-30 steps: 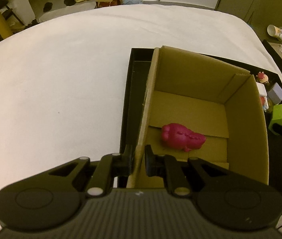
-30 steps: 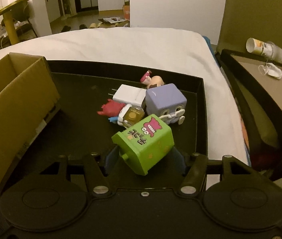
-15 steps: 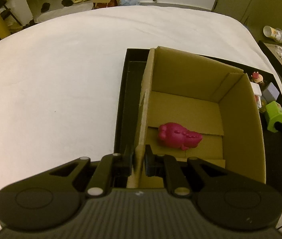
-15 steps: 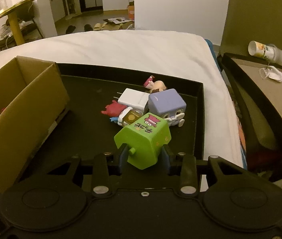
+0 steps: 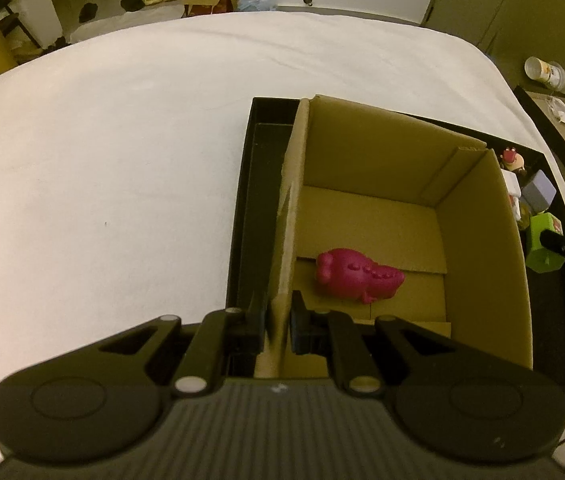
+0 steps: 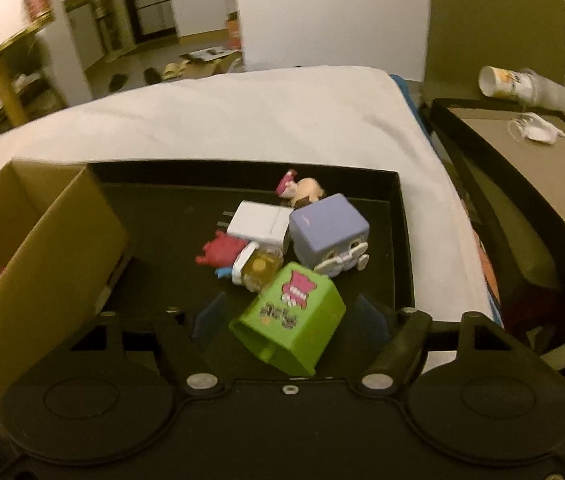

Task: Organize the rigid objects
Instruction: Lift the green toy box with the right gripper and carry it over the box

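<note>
Tilting green cube toy (image 6: 290,320), pink sticker

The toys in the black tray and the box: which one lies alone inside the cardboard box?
The magenta toy. It lies alone on the floor of the cardboard box; the other toys, such as the purple cube, are outside it in the black tray.
</note>
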The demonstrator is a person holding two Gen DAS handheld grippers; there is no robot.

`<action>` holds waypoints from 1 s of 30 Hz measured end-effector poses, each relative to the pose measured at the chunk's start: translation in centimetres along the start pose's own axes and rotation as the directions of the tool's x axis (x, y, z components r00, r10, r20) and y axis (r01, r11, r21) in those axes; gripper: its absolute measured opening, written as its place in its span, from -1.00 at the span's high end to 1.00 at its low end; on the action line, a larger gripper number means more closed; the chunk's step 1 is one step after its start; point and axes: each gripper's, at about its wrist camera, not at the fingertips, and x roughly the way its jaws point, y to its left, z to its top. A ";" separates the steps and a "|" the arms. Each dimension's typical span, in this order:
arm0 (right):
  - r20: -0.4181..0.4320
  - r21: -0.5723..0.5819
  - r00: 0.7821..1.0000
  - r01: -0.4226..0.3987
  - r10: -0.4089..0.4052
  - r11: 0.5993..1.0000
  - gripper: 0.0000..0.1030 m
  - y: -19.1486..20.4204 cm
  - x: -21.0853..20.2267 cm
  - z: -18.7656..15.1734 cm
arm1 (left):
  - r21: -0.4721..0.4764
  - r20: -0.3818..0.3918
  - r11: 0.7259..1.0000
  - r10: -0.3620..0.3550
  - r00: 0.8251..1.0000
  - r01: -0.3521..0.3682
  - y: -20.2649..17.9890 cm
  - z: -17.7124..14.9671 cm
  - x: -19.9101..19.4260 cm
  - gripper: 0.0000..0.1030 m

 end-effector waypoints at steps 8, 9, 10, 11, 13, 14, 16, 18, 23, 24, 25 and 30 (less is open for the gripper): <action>-0.036 0.099 0.997 0.074 -0.071 0.992 -0.26 -0.8 1.6 0.3 | -0.005 -0.004 1.000 0.001 1.000 -0.001 -0.1 0.0 0.0 0.80; -0.041 0.113 0.997 0.067 -0.063 0.991 -0.25 -1.0 1.7 0.2 | -0.005 -0.005 1.000 0.001 1.000 -0.001 0.0 0.1 0.0 0.80; -0.048 0.122 0.997 0.061 -0.055 0.991 -0.24 -1.1 1.8 0.0 | -0.007 -0.005 1.000 0.002 1.000 -0.002 0.0 0.1 0.0 0.80; -0.056 0.123 0.997 0.060 -0.053 0.991 -0.23 -1.1 1.8 -0.2 | -0.007 -0.005 1.000 0.003 1.000 -0.003 -0.1 0.1 0.1 0.80; -0.076 0.112 0.996 0.059 -0.051 0.992 -0.13 -0.8 2.0 -0.5 | -0.008 -0.006 1.000 0.004 1.000 -0.004 -0.1 0.1 0.1 0.80; -0.089 0.112 0.995 0.056 -0.046 0.992 -0.03 -0.7 2.1 -0.6 | -0.007 -0.005 1.000 0.004 1.000 -0.004 -0.1 0.1 0.1 0.80; -0.097 0.122 0.995 0.050 -0.038 0.991 -0.02 -0.7 2.2 -0.7 | -0.006 -0.006 1.000 0.005 1.000 -0.006 -0.1 0.1 0.1 0.80; -0.094 0.120 0.995 0.046 -0.035 0.992 -0.02 -0.8 2.1 -0.7 | -0.005 -0.007 1.000 0.008 1.000 -0.008 -0.1 0.1 0.2 0.80; -0.050 0.076 0.998 0.031 -0.027 0.997 -0.01 0.0 0.6 0.0 | -0.004 -0.005 1.000 0.012 1.000 -0.012 -0.3 0.1 0.3 0.80; -0.039 0.065 0.999 0.023 -0.020 0.998 -0.01 0.4 0.2 0.2 | -0.003 -0.004 1.000 0.013 1.000 -0.013 -0.3 0.1 0.3 0.80; -0.023 0.054 1.000 0.019 -0.018 0.998 -0.01 0.7 -0.2 0.5 | -0.004 -0.003 1.000 0.013 1.000 -0.013 -0.3 0.1 0.3 0.80; 0.035 -0.002 0.999 -0.004 0.004 1.000 -0.01 2.9 -1.9 2.0 | -0.010 -0.002 1.000 0.010 1.000 -0.010 -0.2 0.0 0.3 0.80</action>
